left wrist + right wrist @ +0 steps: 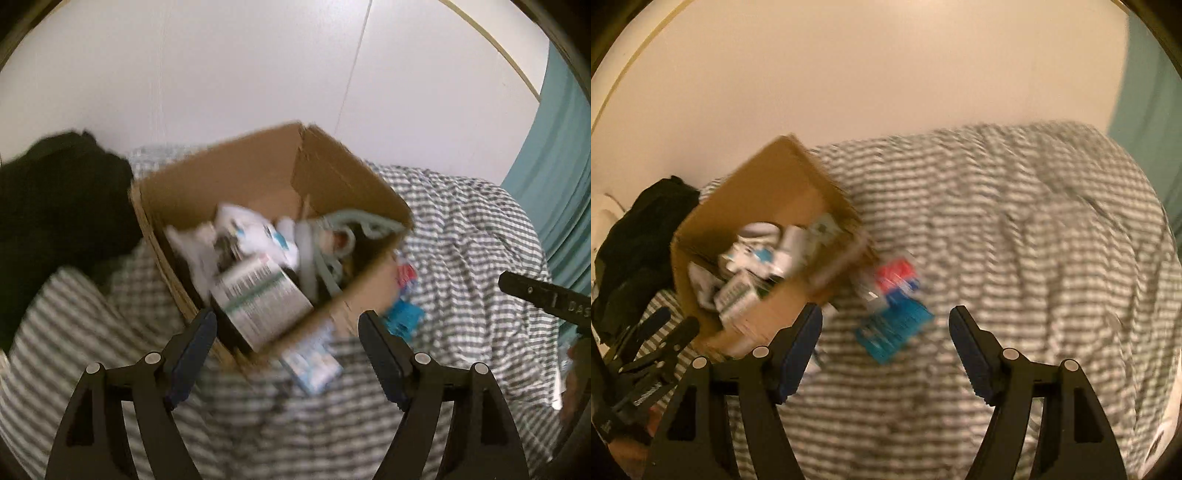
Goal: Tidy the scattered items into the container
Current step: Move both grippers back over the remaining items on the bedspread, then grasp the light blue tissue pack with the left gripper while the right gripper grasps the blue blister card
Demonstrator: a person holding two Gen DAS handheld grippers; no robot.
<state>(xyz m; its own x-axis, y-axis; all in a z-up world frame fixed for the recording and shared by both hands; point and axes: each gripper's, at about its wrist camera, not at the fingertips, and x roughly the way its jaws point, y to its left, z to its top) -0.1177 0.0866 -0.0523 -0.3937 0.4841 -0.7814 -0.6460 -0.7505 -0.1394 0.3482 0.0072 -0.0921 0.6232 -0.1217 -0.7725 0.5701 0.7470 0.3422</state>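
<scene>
Cardboard box (258, 192), open-topped and already crowded with packets and a printed carton (262, 299), sits on the checked bedcover (461, 236) near the wall, likely so both hands can reach it. Just outside its near wall lie the leftovers — a blue packet (894, 328) and a red-and-white one (895, 275) touching it, plus a pale packet (314, 365) at the box's near corner. The left gripper (288, 332) hovers over the rim, jaws wide and empty; the right gripper (886, 332) is spread wide over the blue packet, not gripping it. Bare bedcover lies to the right; black clothing (55, 221) crowds the box's left.
</scene>
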